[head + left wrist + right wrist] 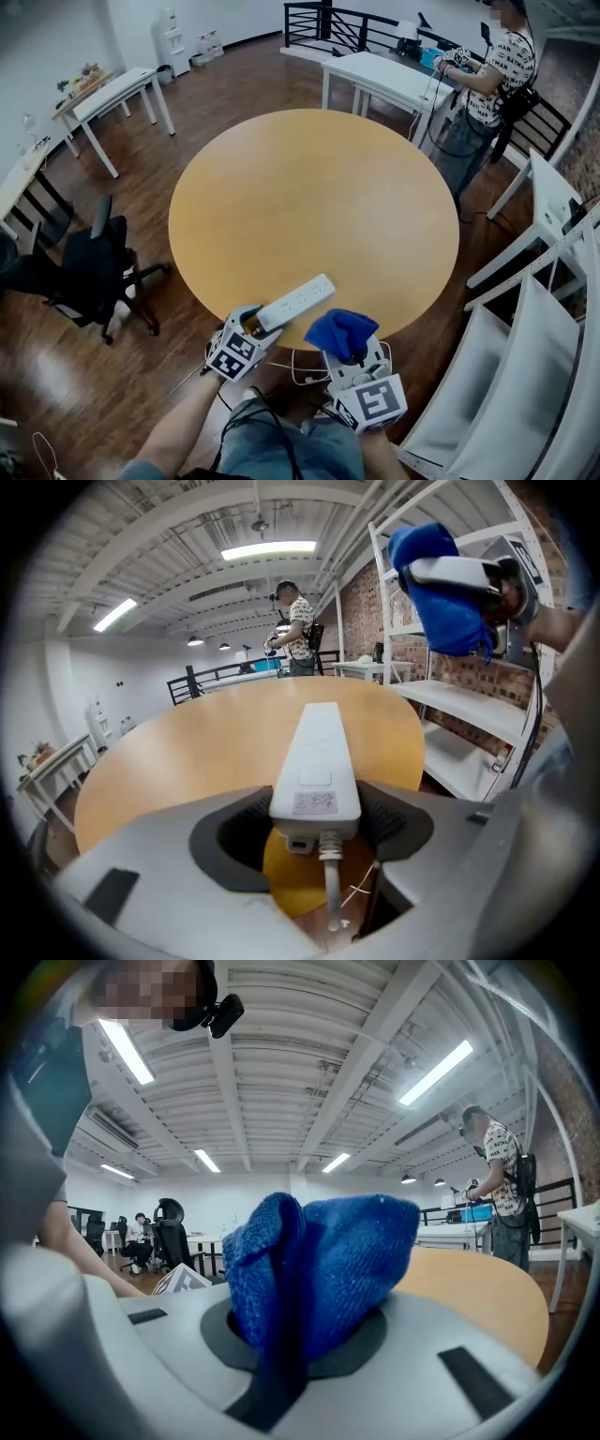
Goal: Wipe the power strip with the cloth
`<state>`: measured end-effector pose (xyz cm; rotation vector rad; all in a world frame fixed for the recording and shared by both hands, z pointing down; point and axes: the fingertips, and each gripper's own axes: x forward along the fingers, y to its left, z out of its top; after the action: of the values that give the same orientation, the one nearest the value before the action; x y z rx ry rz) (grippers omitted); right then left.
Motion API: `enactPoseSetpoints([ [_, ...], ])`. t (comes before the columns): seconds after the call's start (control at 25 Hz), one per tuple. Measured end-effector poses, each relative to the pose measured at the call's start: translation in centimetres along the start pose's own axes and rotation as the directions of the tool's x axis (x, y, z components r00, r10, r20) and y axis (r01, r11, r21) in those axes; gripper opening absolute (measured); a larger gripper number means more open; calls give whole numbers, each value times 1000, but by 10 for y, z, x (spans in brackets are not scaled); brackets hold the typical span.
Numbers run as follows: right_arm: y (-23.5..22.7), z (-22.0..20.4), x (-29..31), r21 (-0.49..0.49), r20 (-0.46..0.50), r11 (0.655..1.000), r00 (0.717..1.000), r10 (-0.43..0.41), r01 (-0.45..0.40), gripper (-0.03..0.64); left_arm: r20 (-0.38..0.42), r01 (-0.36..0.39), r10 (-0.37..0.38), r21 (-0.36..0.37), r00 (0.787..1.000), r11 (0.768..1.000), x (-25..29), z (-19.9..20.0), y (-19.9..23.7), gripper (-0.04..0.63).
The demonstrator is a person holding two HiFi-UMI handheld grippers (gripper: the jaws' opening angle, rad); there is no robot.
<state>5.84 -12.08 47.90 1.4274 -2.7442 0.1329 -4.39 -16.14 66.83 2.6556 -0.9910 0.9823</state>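
A white power strip [295, 302] lies slanted over the near edge of the round wooden table [309, 197]. My left gripper [251, 330] is shut on its cable end. In the left gripper view the power strip [317, 752] runs straight out from between the jaws of my left gripper [314, 810], with its white cable [330, 892] hanging below. My right gripper [354, 361] is just to the right, off the table's edge, shut on a bunched blue cloth [340, 333]. The cloth [319, 1260] fills the right gripper [305, 1326] jaws and shows in the left gripper view, the cloth [441, 583] raised at the upper right.
White shelving [525, 375] stands close on the right. A black office chair [89, 262] is on the left. White tables [384, 80] and a standing person [487, 84] are beyond the round table. A thin cable [302, 375] trails on the floor near my legs.
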Motion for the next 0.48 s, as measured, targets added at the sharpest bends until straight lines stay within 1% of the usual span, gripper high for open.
enactPoseSetpoints([
  [0.08,2,0,0,3,-5,1000,1000,3,-3,58,5,-6,6,14,1000,1000,0,1,1,296],
  [0.16,5,0,0,8,-13,1000,1000,8,-8,58,23,-27,26,29,999,999,-2,1,1,293],
  [0.24,3,1,0,1,1,1000,1000,1,-1,58,45,-49,48,39,998,998,-5,2,1,290],
  [0.48,-2,12,-1,10,26,1000,1000,-2,2,58,171,-58,51,37,984,998,-22,36,0,284],
])
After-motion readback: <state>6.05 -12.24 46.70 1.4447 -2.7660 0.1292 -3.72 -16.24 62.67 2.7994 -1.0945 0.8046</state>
